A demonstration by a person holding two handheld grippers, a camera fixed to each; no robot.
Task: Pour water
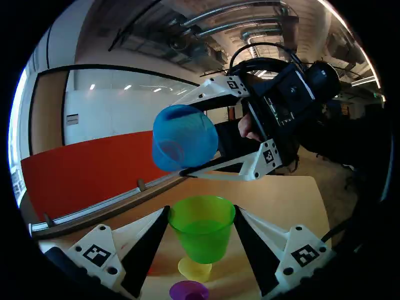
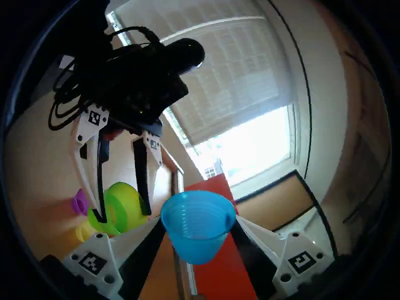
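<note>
– L tongs (image 1: 201, 214): status?
– Clamped on green cup (image 1: 202, 235), upright, over table (image 1: 290, 200).
– R tongs (image 2: 198, 222)?
– Clamped on blue cup (image 2: 199, 240); cup tipped, just above green cup.

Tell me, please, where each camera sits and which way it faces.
Left gripper view: on the left gripper, looking across the table over its green cup; a hand holds the right gripper.
Right gripper view: on the right gripper, tilted, facing a window past its blue cup.
Shared: both grippers, both cups.
</note>
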